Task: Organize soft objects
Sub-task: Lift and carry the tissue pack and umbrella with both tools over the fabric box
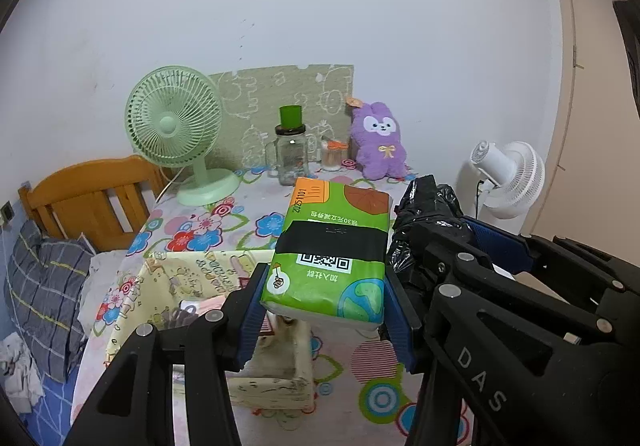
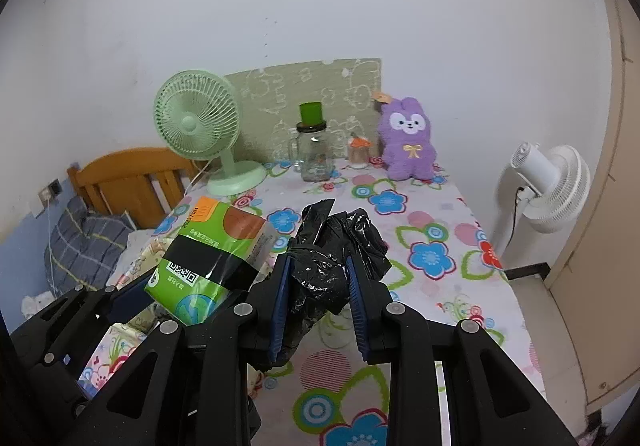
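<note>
A flower-print tablecloth (image 1: 208,226) covers the table, with a green fan (image 1: 176,125) and a purple plush rabbit (image 1: 378,143) at the far wall. In the left wrist view, the left gripper (image 1: 324,310) clamps a green tissue pack (image 1: 332,250) above a yellow fabric box (image 1: 276,378); lowering it level before release would seat it well. In the right wrist view, the right gripper (image 2: 320,306) pinches a crumpled black plastic bag (image 2: 332,258) over the cloth, just right of the pack. The box's inside is probably cluttered, though it's hard to see.
</note>
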Motion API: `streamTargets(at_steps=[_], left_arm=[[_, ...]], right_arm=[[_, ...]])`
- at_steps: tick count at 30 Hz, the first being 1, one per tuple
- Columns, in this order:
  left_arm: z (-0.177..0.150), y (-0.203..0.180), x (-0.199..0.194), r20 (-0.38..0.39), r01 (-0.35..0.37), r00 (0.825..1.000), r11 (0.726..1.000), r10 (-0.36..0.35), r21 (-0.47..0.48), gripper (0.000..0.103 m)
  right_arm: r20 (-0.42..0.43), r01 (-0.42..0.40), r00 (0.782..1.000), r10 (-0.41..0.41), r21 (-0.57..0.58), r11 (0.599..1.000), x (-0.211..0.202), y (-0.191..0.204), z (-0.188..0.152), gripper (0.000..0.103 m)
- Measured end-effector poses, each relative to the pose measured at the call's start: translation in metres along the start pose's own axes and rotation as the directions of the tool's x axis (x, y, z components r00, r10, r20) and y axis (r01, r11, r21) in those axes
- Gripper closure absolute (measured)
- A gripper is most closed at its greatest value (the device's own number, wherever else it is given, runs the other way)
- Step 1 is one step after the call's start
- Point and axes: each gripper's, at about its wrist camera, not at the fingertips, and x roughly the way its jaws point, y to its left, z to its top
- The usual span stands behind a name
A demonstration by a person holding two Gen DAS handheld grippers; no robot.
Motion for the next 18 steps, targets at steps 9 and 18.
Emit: streamTargets(at_steps=[9,18], left_arm=[[-0.001,0.027,0.008,-0.015,-0.011,1.000,1.000,0.011,-0.023,0.048],[-0.002,0.053,0.017,-0.031,-0.027,0.999,0.999,0.026,-0.032,0.048]], right_arm=[[-0.019,-0.015,1.000,0.015,-0.028,0.999,0.017,0.025,0.004,0.072],[-0.039,-0.035,0.999,0.033,-0.053,0.998,0.036,0.048,0.006,0.072]])
